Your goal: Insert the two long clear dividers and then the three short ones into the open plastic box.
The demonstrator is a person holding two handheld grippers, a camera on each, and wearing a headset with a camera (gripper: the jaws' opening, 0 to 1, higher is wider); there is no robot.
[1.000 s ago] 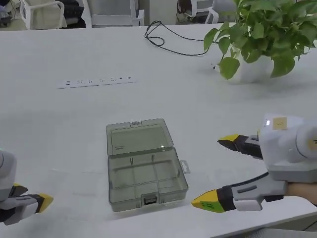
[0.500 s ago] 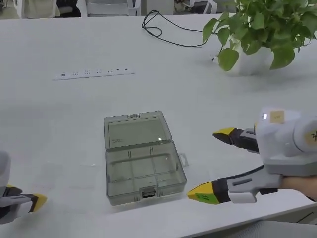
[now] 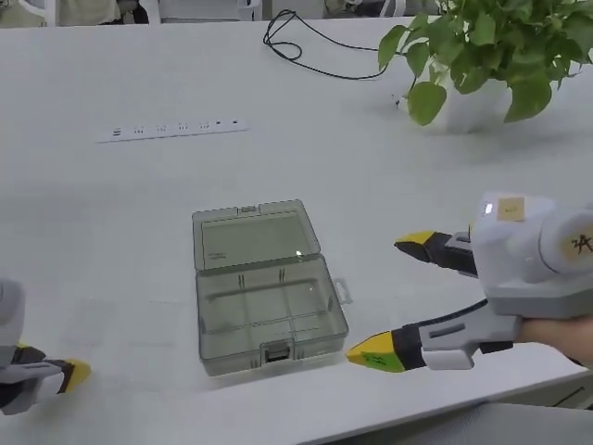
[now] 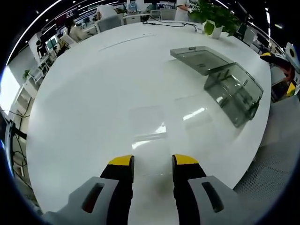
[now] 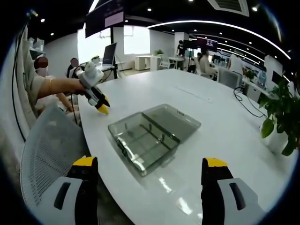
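Box (image 3: pixel 270 315) sits open on white table (image 3: pixel 111 241), near front edge, lid (image 3: pixel 254 235) laid back flat away from the person, latch side toward them. Base smoky clear; faint lines (image 5: pixel 140 137) run across its floor, dividers or moulded ribs, cannot tell.

Right gripper (image 3: pixel 394 298) to the right of box, jaws spread wide, nothing between them. Its lower yellow tip lies just beside box's front right corner, not touching; upper tip well off to the side. Right gripper view looks straight over box, which lies between the two tips.

Left gripper (image 4: pixel 153 161) at lower left of head view, well apart from box. Jaws parted by a narrow gap, empty, over bare table. In right gripper view it sits beyond box, held in a hand (image 5: pixel 70 86).

Far side of table: power strip (image 3: pixel 172 130), black cable (image 3: pixel 301 46), potted plant (image 3: pixel 486 51)
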